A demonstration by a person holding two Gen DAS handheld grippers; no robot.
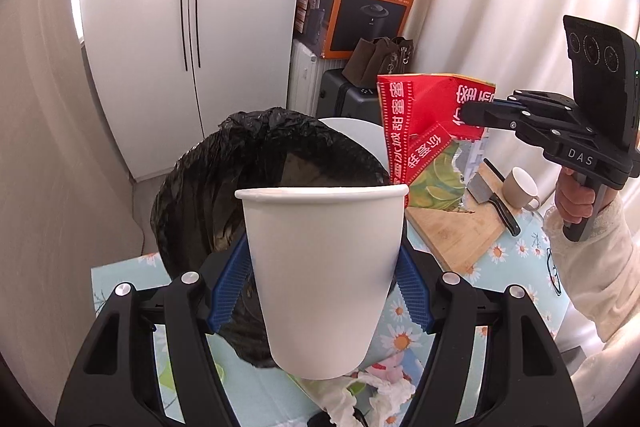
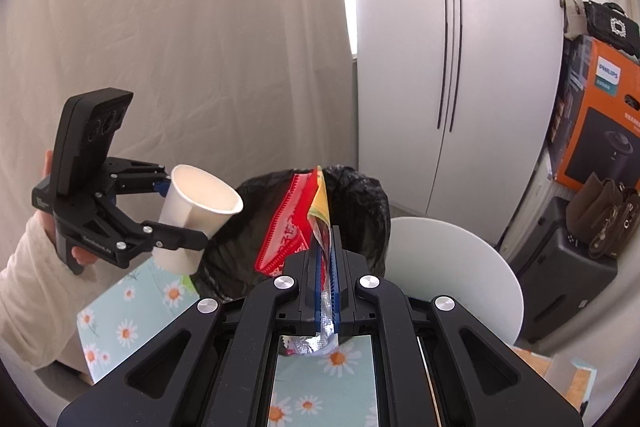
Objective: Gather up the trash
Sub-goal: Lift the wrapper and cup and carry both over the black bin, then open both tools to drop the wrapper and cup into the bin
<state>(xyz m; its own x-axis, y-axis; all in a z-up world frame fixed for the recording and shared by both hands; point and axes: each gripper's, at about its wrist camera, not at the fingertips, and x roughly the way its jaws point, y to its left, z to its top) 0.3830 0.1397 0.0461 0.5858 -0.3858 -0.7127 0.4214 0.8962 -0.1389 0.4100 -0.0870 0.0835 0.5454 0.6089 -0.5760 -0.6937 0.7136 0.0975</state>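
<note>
Left wrist view, paper cup [image 1: 324, 275] upright, mouth up

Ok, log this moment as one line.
left gripper: shut on paper cup | right gripper: shut on snack wrapper | bin: ahead, nothing dropped yet

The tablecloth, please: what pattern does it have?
Light blue tablecloth with white daisies, orange centres; clearest in the right wrist view.
</note>
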